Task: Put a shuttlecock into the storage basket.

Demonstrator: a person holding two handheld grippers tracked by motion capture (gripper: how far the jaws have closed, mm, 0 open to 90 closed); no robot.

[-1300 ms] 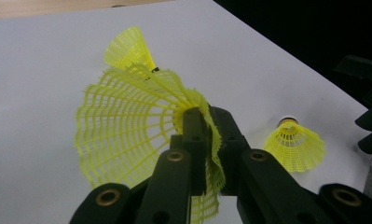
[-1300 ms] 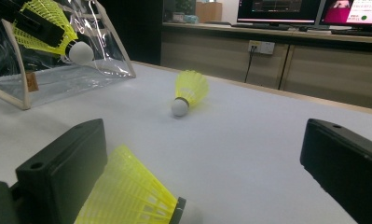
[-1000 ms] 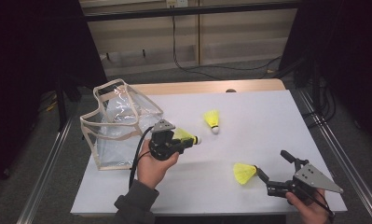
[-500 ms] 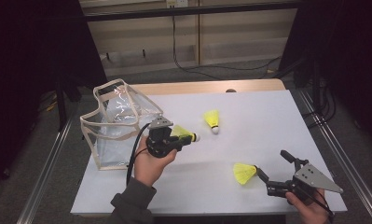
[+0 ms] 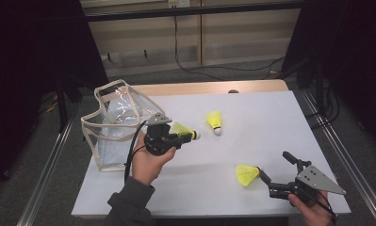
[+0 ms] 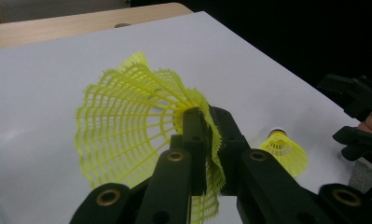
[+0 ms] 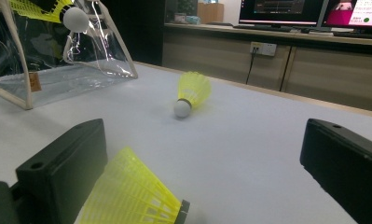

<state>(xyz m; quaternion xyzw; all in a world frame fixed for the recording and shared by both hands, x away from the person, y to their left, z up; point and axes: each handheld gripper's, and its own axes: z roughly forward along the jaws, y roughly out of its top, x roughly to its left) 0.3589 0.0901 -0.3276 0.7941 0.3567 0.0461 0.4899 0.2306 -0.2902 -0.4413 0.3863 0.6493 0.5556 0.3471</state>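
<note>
My left gripper is shut on the skirt of a yellow shuttlecock, held above the table just right of a clear bag. In the left gripper view the jaws pinch the crumpled yellow mesh. My right gripper rests open near the front right corner. A second yellow shuttlecock lies on its side by the left jaw, with the pads wide apart. A third shuttlecock lies in the middle of the table.
The clear bag with beige trim stands open-topped at the table's left side. The white tabletop has a wooden strip along its far edge. Metal rails run along both sides, and cables lie on the floor behind.
My left hand has drifted slightly up and toward the bag with the shuttlecock still gripped. The right gripper and the two shuttlecocks on the table have not moved.
</note>
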